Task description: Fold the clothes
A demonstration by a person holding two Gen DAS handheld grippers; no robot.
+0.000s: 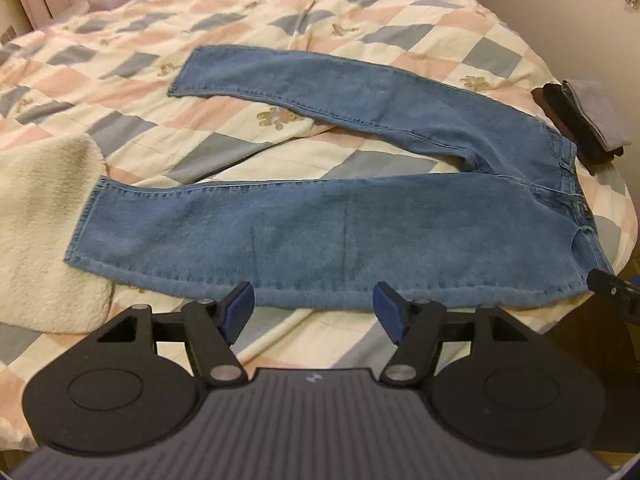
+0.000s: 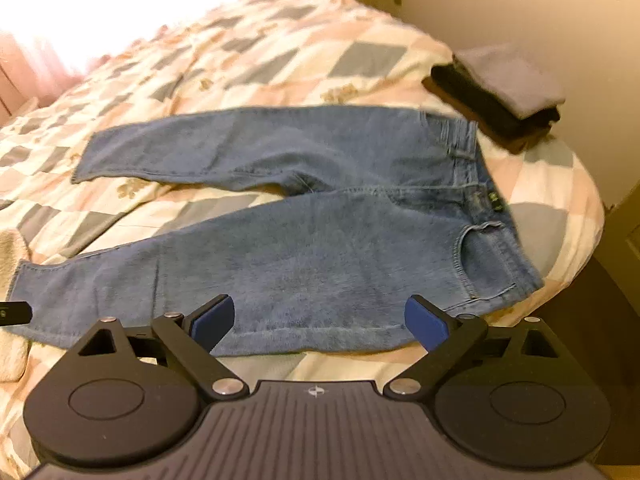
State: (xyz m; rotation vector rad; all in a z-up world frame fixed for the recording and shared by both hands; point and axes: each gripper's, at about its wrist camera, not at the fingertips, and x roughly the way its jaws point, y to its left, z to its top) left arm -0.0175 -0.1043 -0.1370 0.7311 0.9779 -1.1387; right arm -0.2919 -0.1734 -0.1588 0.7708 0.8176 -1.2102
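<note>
A pair of blue jeans (image 1: 340, 232) lies flat on the bed, legs spread apart toward the left and waistband at the right. My left gripper (image 1: 312, 304) hovers open at the near edge of the closer leg, nothing between its blue pads. In the right wrist view the same jeans (image 2: 320, 248) fill the middle, with the front pocket and waistband at the right. My right gripper (image 2: 320, 316) is open too, just over the near hem side of the thigh, holding nothing.
The bed carries a checked quilt (image 1: 280, 20) in pink, grey and cream. A cream fleece blanket (image 1: 44, 232) lies at the left by the leg cuffs. A stack of folded dark and grey clothes (image 2: 500, 92) sits at the right bed edge, beyond the waistband.
</note>
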